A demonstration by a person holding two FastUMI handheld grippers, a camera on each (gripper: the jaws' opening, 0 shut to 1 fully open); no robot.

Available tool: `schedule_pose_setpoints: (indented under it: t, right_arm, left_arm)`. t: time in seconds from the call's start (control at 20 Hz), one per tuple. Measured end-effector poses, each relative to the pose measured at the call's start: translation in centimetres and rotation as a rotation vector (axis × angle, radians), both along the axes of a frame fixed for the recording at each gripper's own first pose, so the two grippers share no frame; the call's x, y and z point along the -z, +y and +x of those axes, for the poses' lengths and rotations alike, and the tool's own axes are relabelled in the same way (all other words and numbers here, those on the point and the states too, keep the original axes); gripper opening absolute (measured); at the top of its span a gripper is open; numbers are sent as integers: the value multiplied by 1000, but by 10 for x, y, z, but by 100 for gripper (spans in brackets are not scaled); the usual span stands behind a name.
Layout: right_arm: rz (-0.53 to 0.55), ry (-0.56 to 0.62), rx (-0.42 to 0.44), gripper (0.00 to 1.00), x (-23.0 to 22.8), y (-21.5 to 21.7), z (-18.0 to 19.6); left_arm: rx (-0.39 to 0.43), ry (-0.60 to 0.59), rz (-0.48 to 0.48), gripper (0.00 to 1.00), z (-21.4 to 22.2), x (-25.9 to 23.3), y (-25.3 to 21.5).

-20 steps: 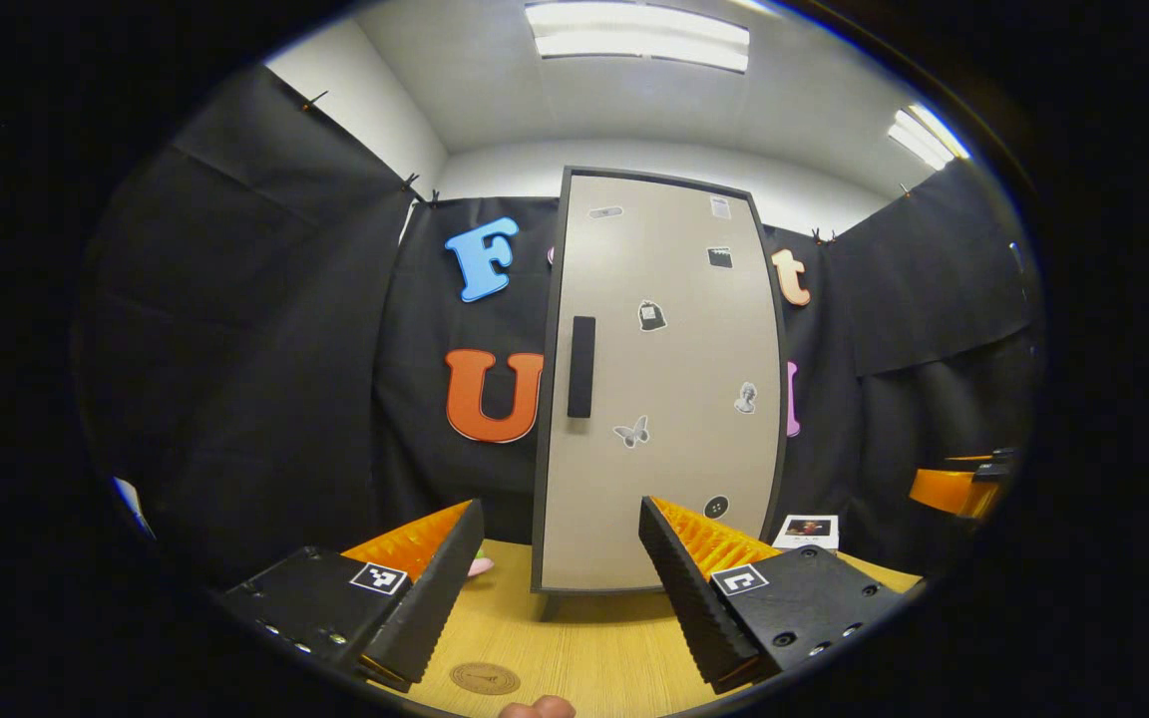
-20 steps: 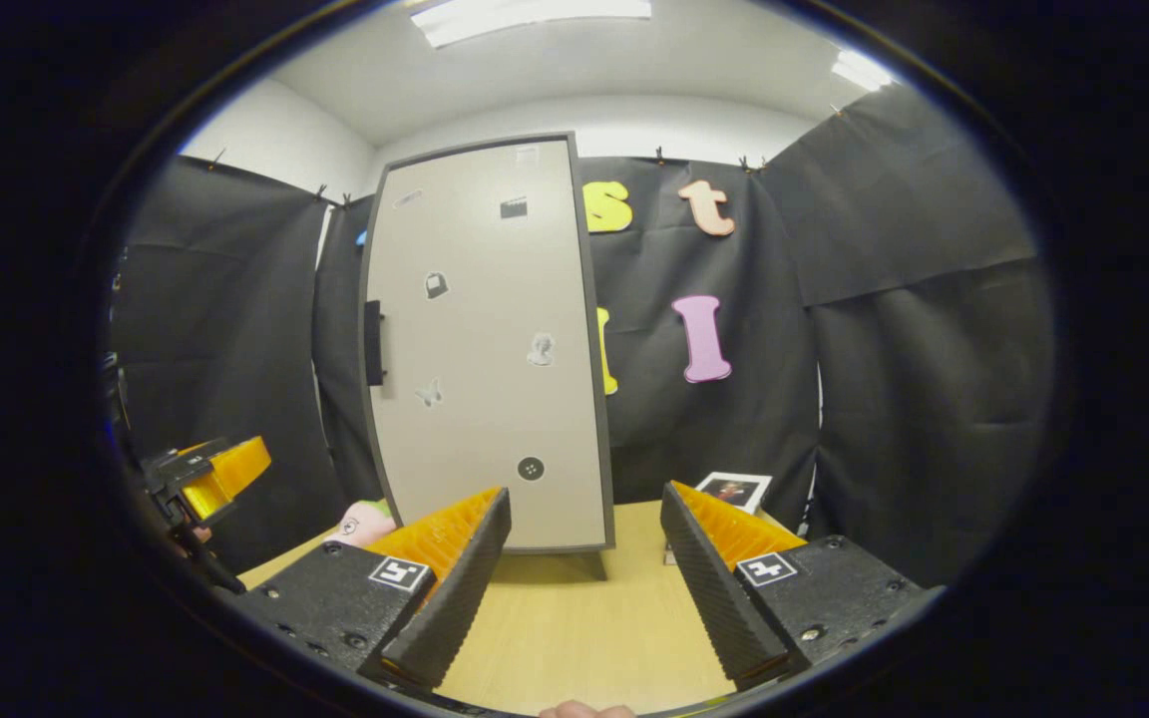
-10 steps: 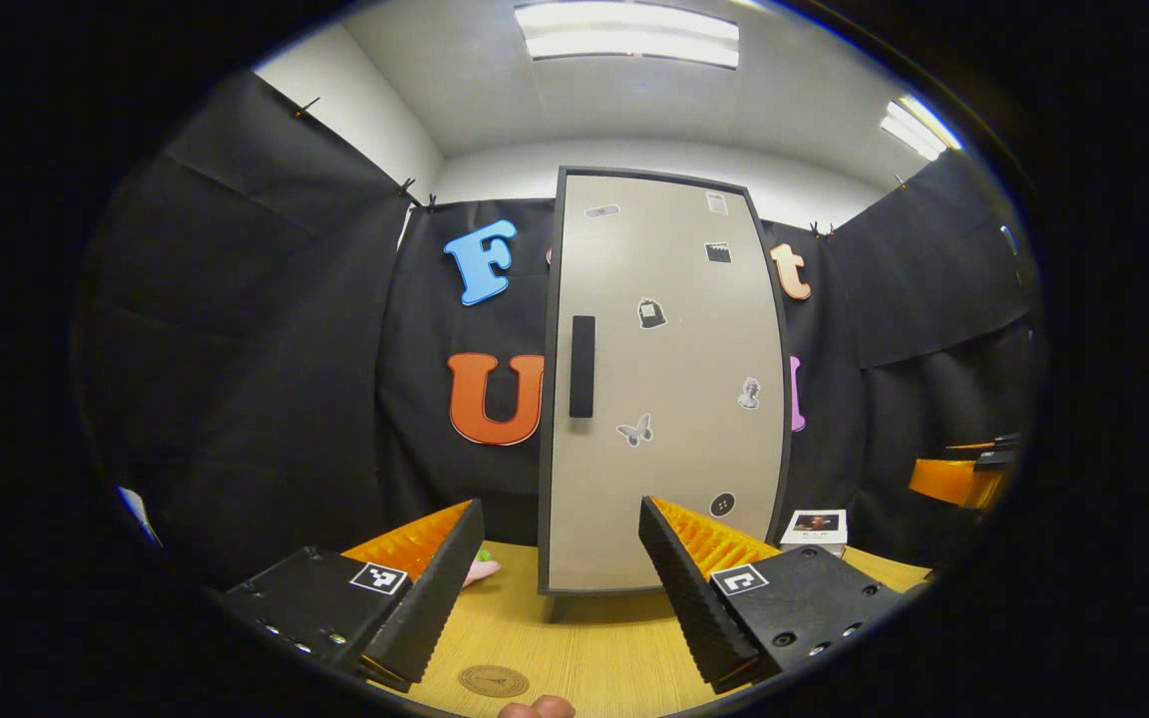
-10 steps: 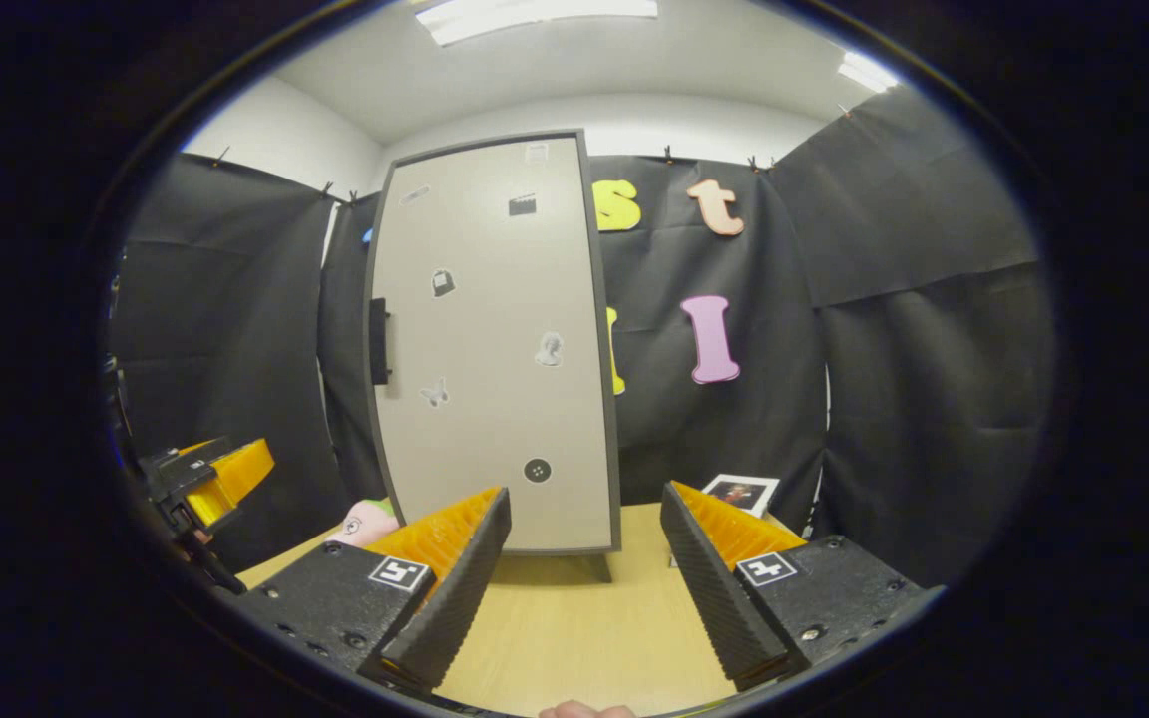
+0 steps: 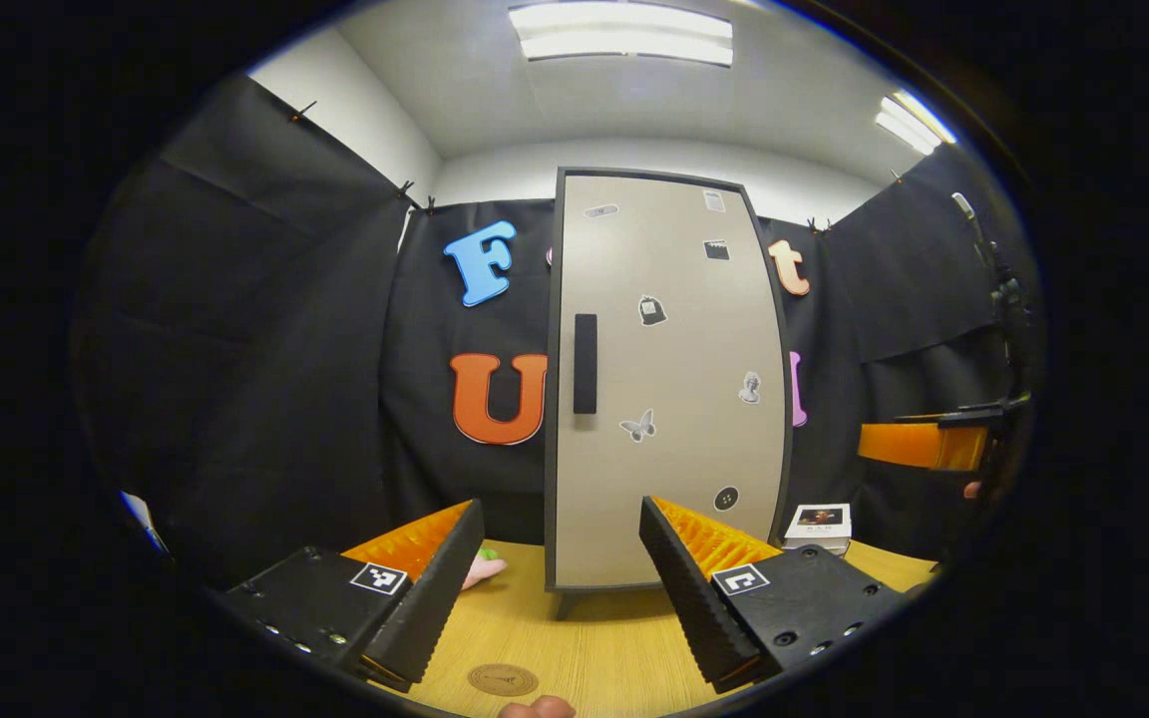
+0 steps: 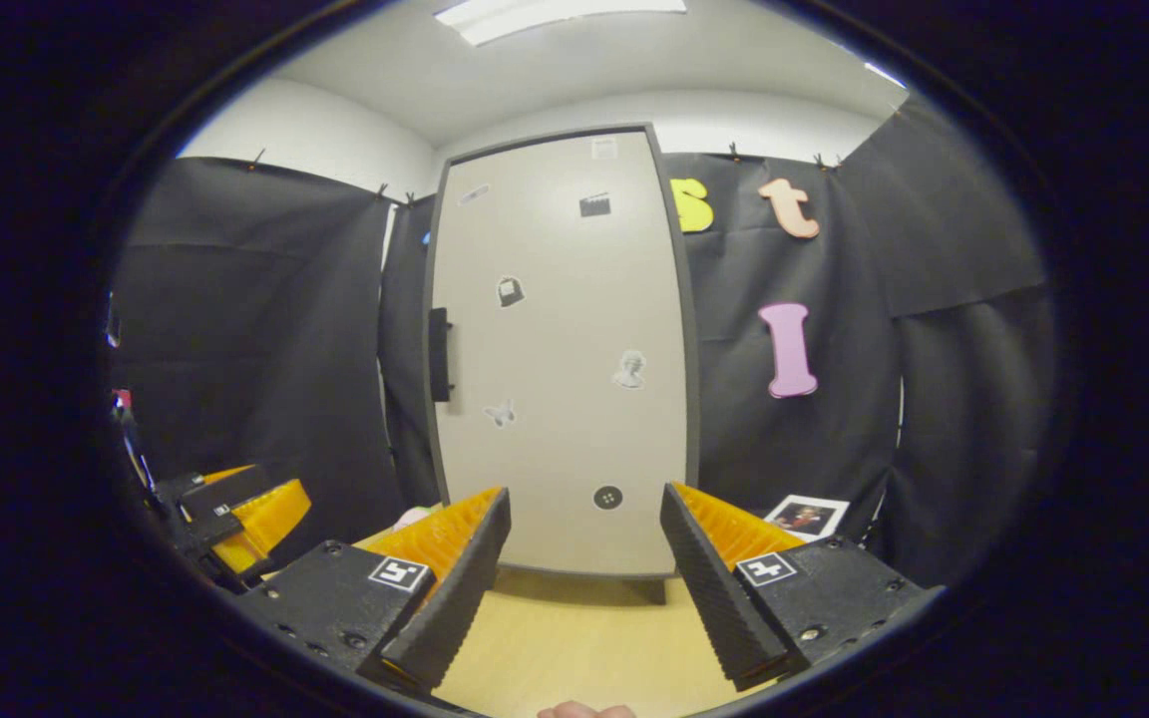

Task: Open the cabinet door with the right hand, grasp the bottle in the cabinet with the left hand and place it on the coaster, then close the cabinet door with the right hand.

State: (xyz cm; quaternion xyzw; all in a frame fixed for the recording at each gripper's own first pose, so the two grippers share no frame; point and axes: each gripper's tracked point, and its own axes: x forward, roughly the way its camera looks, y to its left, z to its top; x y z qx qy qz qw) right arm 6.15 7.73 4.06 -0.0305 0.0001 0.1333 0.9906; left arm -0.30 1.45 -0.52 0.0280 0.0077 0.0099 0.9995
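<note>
Both hand-held grippers, left (image 5: 553,568) and right (image 6: 584,558), were spread wide and held nothing, facing the cabinet (image 5: 666,379) on the desk (image 5: 594,638). Its door (image 6: 560,349) was shut, hiding whatever was inside. In the left gripper view, a coaster (image 5: 503,680) lay before the cabinet and a pink toy (image 5: 483,568) sat left of it.

The tall beige cabinet door with a dark frame (image 5: 669,379) stands shut, blocking the way into the cabinet; its black vertical handle (image 5: 584,363) sits near the left edge with open air before it. Bare light wooden tabletop (image 5: 594,638) lies in front. A small white photo box (image 5: 818,526) stands right of the cabinet, a pink soft toy (image 5: 483,568) left.
</note>
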Motion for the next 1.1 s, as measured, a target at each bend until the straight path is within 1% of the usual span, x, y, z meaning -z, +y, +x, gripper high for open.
schedule_pose_setpoints:
  t: [0.15, 0.2, 0.25, 0.3, 0.35, 0.6, 0.75, 0.85, 1.1]
  right_arm:
    - [-6, -14, -60, 97, -18, 33, 26]
    - [-11, -15, -87, 92, -21, 48, 36]
    - [-17, -17, -116, 92, -25, 62, 45]
    - [-24, -16, -140, 97, -27, 74, 53]
    - [-29, -18, -163, 97, -31, 86, 60]
    - [-46, -19, -224, 97, -42, 134, 92]
    - [-70, -57, -221, 97, -55, 152, 118]
    - [-67, -65, -228, 97, -62, 165, 132]
    - [-100, -104, -246, 97, -79, 200, 162]
  left_arm:
    - [6, 7, -5, 95, -2, 2, 0]
    - [8, 6, -3, 95, -3, 1, 0]
    - [3, 7, 1, 95, -4, 3, 2]
    - [-8, 6, 6, 95, -5, 3, 5]
    - [-13, 6, 9, 95, -6, 4, 8]
    - [-20, 20, 6, 95, -11, 8, 15]
    - [-46, 19, 45, 95, -14, 8, 27]
    - [-57, 20, 61, 95, -16, 8, 33]
    - [-66, 30, 58, 95, -19, 10, 38]
